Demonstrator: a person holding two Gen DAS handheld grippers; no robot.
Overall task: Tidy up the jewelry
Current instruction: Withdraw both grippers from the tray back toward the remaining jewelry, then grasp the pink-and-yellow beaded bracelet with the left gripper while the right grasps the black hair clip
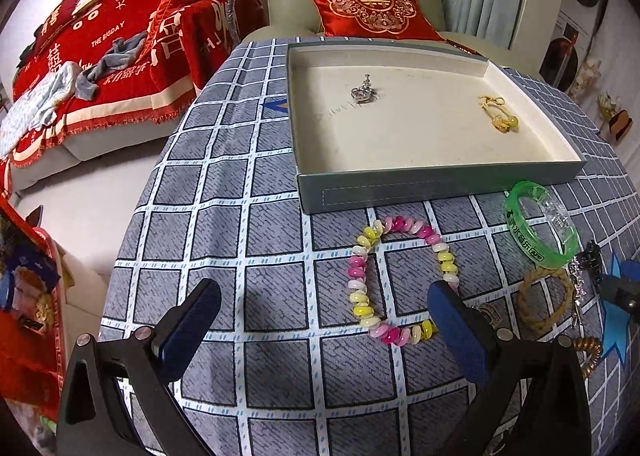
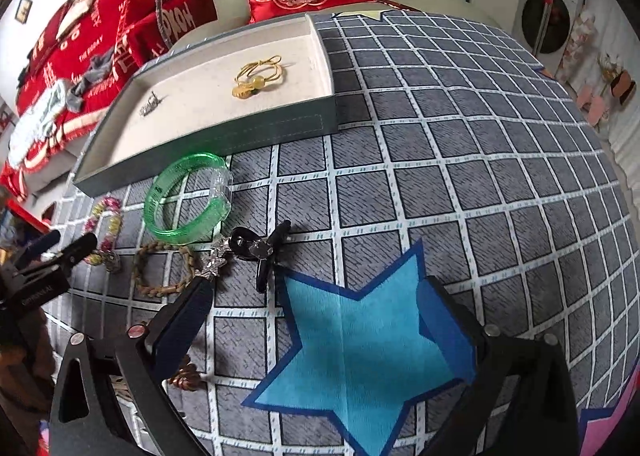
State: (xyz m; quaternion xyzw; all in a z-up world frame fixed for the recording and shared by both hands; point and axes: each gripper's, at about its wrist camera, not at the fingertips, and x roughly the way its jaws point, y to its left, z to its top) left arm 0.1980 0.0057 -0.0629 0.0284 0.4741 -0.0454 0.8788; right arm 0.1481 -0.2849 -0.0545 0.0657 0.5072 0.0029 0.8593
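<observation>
Currently left gripper [image 1: 324, 316] hovers over the tablecloth [image 1: 224, 216], jaws wide apart, holding nothing; the pink-yellow bead bracelet [image 1: 400, 276] lies between its fingers. Grey tray [image 1: 436, 192] sits beyond, with a silver charm [image 1: 362, 90] and a gold cord piece [image 1: 500, 114] inside. Green bangle [image 2: 186, 196], braided bracelet [image 2: 160, 268], crystal star piece [image 2: 216, 260] and black hair clip [image 2: 260, 248] lie near the tray. Right gripper [image 2: 316, 308] is fully spread and empty above the blue star print [image 2: 360, 356].

Grey checked tablecloth [image 1: 280, 216]; pink-yellow-white bead bracelet [image 1: 400, 280]; translucent green bangle [image 2: 188, 196]; tan, perhaps braided, bracelet [image 2: 160, 268].
</observation>
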